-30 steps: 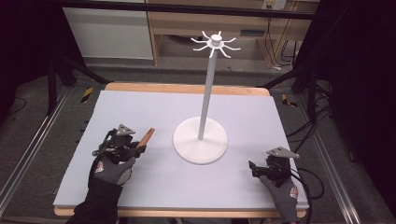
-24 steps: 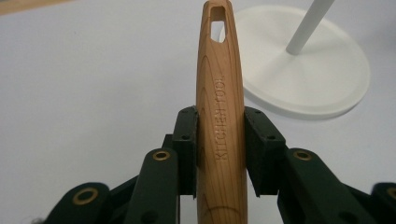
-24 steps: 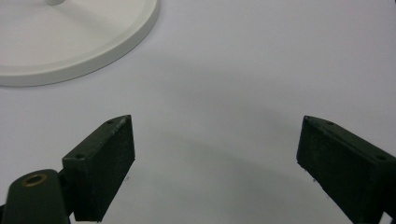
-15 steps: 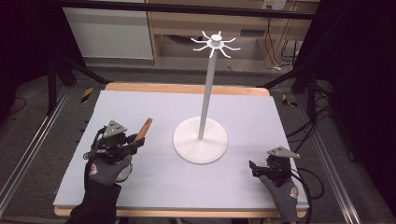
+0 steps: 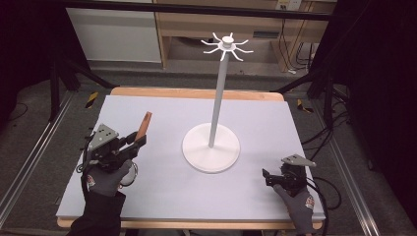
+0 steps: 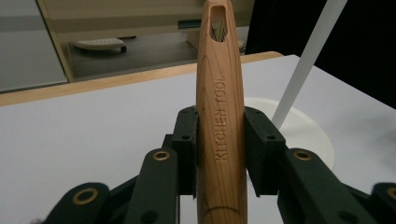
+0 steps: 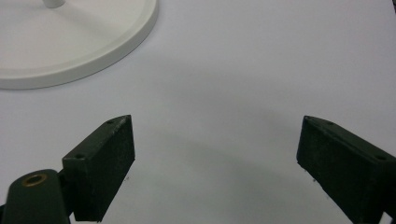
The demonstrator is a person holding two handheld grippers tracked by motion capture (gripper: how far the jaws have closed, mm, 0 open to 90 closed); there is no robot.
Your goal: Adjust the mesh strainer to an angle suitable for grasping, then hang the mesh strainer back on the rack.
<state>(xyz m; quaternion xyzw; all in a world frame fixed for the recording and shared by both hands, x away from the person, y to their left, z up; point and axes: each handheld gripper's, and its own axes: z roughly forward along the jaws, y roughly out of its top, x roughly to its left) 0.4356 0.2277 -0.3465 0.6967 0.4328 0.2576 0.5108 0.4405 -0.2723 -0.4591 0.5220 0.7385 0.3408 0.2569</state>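
while right gripper (image 7: 215, 158) gapes, left gripper (image 6: 219, 154) clamps tan wooden handle (image 6: 219, 116) stamped "kitchen tool".

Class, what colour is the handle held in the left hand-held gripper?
Light brown wood handle, clearest in the left gripper view.

Lab-style recording space, suggested by black curtains (image 5: 378, 98) at frame right, metal floor rails (image 5: 29, 162) lower left, loose cables (image 5: 290, 54) upper right, wooden shelving (image 5: 221, 19) at top.

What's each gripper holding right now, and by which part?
The left gripper clamps the wooden utensil handle mid-shaft, below its hanging hole. The right gripper is open, holding nothing.
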